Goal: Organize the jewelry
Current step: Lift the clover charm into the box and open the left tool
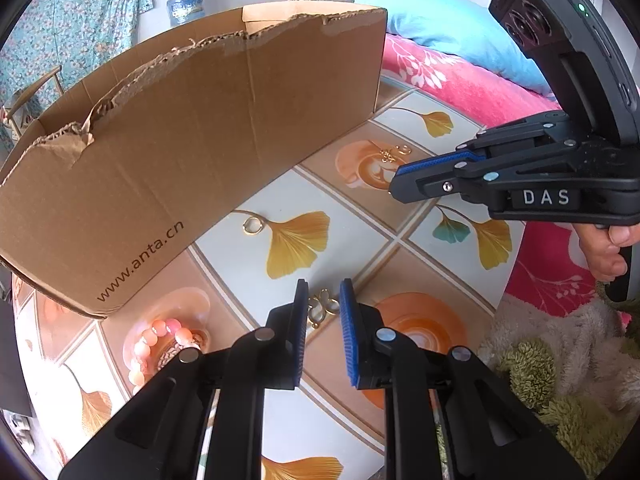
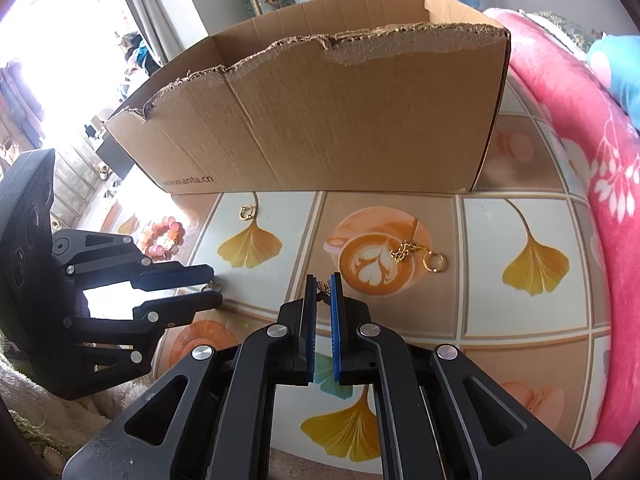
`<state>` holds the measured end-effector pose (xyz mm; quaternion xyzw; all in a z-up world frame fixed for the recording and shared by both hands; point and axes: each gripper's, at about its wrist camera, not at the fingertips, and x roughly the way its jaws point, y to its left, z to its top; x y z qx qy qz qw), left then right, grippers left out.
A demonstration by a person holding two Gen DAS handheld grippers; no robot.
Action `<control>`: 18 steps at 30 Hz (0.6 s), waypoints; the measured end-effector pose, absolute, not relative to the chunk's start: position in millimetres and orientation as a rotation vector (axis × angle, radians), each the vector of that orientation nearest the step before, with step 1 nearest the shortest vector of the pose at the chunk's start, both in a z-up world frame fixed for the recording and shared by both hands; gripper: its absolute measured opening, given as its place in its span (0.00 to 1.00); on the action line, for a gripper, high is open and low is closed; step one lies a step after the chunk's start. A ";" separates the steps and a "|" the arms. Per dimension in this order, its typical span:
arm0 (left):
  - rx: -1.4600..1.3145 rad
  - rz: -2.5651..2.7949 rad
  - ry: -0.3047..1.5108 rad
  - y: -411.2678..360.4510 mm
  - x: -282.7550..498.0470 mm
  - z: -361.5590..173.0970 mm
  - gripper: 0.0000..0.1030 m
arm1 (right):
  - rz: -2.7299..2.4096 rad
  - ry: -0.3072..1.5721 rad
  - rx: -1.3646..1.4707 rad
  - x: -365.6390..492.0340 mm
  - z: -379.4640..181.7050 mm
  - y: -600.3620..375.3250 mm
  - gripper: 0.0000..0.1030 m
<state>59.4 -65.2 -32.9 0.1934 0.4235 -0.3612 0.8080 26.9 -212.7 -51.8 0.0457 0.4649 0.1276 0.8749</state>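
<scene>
Nearest, left claw (image 1: 323,286): narrow, tips low over the bench (image 1: 360,216), with a gold charm (image 1: 322,306) lying right between them. Cannot tell whether pressing on it or only sitting at both sides. Could flick away if pinched on a thin edge, or stay flat on the bench if lifted too soon.

Beside it, right claw (image 2: 323,280): almost closed, pinching a small brown butterfly (image 2: 323,291) at the very tips. Held by a tiny bit only, so could drop out with a shake or a bump. Close to the left claw too; could knock together if moved fast.

A little further, at the left: pink bracelet (image 1: 160,327), flat on the bench, not touched. Round beads, so likely to roll if nudged.

Further on: small gold ring (image 1: 244,227) near the box wall, and a gold earring (image 2: 404,251) on the coffee cup drawing. Both tiny and thin, hard to grab, easy to push off the round bench edge onto the pink blanket (image 2: 580,140) and lose there.

Furthest: big box (image 2: 320,120), open on top, standing on the bench. Probably the place for the jewelry. Tall torn wall, so must lift high to go over; could catch the rim and drop the butterfly outside.
</scene>
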 end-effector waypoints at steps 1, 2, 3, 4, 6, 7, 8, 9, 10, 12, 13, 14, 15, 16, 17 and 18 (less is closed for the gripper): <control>0.410 -0.773 0.906 -64.8 59.5 -32.9 0.15 | 0.266 0.970 0.094 26.9 -51.4 -212.6 0.04; 0.407 -0.773 0.907 -64.0 59.3 -32.9 0.15 | 0.266 0.970 0.093 26.8 -51.0 -212.4 0.04; 0.404 -0.773 0.908 -63.0 59.0 -33.0 0.15 | 0.265 0.970 0.093 26.7 -51.1 -212.2 0.04; 0.404 -0.774 0.907 -62.6 58.7 -32.8 0.15 | 0.264 0.970 0.092 26.6 -50.7 -212.0 0.04; 0.403 -0.774 0.898 -61.4 57.6 -31.1 0.15 | 0.265 0.969 0.092 26.4 -50.3 -211.7 0.04; 0.402 -0.774 0.895 -60.8 57.2 -29.9 0.15 | 0.266 0.967 0.092 26.2 -49.5 -211.5 0.04; 0.402 -0.770 0.890 -60.0 56.7 -28.2 0.15 | 0.267 0.966 0.091 26.3 -48.7 -211.1 0.04; 0.400 -0.768 0.885 -59.0 56.1 -26.2 0.15 | 0.267 0.965 0.089 25.9 -47.7 -210.6 0.04; 0.397 -0.766 0.878 -57.4 55.6 -23.2 0.15 | 0.268 0.962 0.087 25.4 -46.3 -210.4 0.04; 0.393 -0.760 0.854 -53.9 53.2 -13.6 0.15 | 0.276 0.946 0.079 23.0 -40.5 -208.4 0.04; 0.391 -0.760 0.838 -51.9 51.9 -7.2 0.15 | 0.282 0.936 0.077 21.5 -36.0 -207.5 0.04; 0.389 -0.758 0.821 -50.0 50.8 -0.4 0.15 | 0.284 0.922 0.070 19.0 -29.7 -205.4 0.04; 0.387 -0.757 0.797 -47.7 49.0 8.6 0.15 | 0.288 0.911 0.063 17.6 -24.5 -204.0 0.04; 0.383 -0.759 0.775 -45.5 48.2 17.2 0.15 | 0.293 0.894 0.055 15.8 -17.3 -202.1 0.04; 0.380 -0.760 0.750 -43.2 47.0 26.7 0.15 | 0.306 0.870 0.051 13.6 -7.2 -200.3 0.04; 0.377 -0.760 0.714 -40.1 45.8 40.6 0.15 | 0.321 0.843 0.051 12.2 3.9 -198.7 0.04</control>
